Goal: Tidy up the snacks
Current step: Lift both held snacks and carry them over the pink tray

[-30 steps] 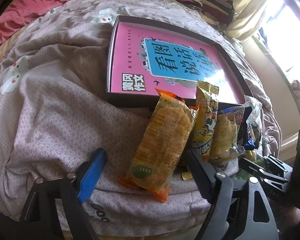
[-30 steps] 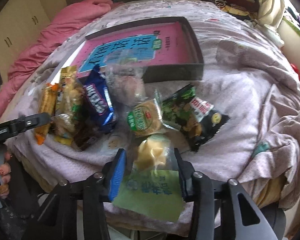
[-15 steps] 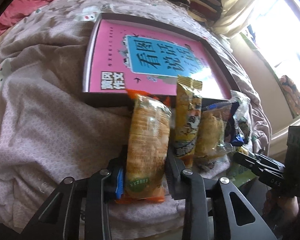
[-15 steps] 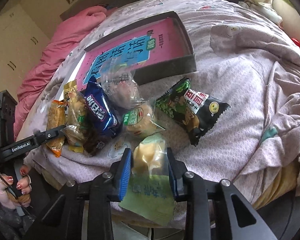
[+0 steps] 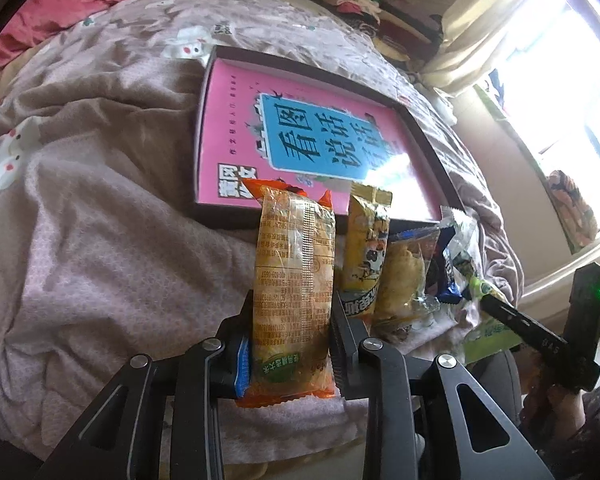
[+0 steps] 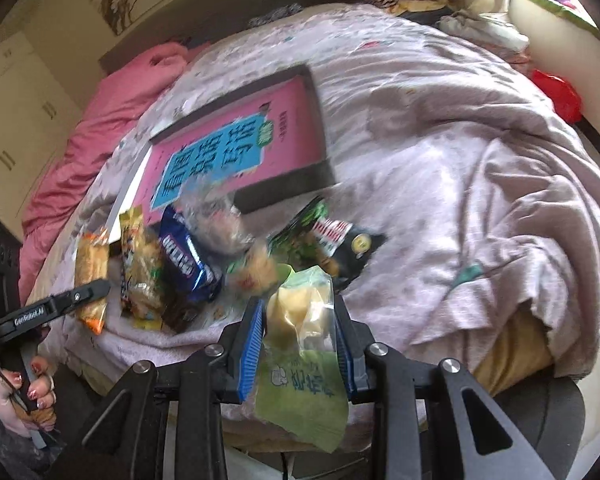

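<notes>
Orange snack pack [image 5: 294, 296] sits clamped between the pads of the left gripper [image 5: 292, 344], jaws drawn in tight on its lower third; its long axis runs straight out along the fingers, far end pointing at the near wall of the dark tray [image 5: 228, 216]. The tray lies dead ahead, just past the pack's tip, with a pink book [image 5: 300, 136] flat inside it. So the tray is forward and slightly up the bed from this gripper, and the pack is already lined up lengthwise with that path. The right gripper [image 6: 298, 340] has its jaws pinched on a green-and-clear pastry bag [image 6: 300, 344], the bag's long axis also lying along the fingers, its printed end hanging toward the camera. From the right side the tray [image 6: 288, 188] lies ahead and left, beyond the pile, so the left gripper looks the nearer of the 2 to it. Loose between them: a yellow pack [image 5: 366, 256], a blue wrapper [image 6: 186, 260], a black-and-green bag [image 6: 332, 244], all lying on the mauve bedspread [image 5: 100, 240], soft and rumpled, so anything set down may tilt. Pink pillow [image 6: 100, 120] at the head; folded clothes [image 5: 380, 4] stacked behind; bright window [image 5: 560, 92] on the right.
</notes>
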A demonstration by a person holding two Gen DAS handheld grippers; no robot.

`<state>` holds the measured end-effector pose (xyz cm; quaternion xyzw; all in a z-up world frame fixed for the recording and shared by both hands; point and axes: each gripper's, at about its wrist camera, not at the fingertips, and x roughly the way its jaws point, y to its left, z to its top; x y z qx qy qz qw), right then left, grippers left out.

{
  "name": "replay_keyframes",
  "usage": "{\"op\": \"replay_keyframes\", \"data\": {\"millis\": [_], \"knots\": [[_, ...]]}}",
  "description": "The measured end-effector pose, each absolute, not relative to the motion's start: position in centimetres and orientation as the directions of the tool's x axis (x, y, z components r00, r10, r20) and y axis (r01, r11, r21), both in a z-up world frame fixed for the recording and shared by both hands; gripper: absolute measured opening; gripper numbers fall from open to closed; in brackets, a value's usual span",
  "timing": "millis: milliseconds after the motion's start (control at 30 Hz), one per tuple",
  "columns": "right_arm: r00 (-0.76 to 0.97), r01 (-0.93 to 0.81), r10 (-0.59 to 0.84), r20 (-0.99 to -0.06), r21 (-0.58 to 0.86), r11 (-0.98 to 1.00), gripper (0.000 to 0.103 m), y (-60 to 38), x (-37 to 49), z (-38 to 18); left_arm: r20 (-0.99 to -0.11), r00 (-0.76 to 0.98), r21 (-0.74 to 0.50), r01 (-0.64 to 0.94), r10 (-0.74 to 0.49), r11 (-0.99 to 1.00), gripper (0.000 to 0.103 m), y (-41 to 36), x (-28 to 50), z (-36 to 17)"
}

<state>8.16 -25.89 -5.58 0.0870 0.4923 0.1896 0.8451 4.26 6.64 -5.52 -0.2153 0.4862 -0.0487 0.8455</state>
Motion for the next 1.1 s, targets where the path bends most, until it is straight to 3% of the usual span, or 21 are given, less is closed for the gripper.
{"op": "replay_keyframes", "data": {"millis": [1100], "knots": [[0.636,-0.321,0.407,-0.656,0.254,0.912,0.033,-23.0,14.4,0.9,-0.752,0.628,-0.346,-0.114,-0.202,0.931,0.032,7.3,7.1,-0.7]]}}
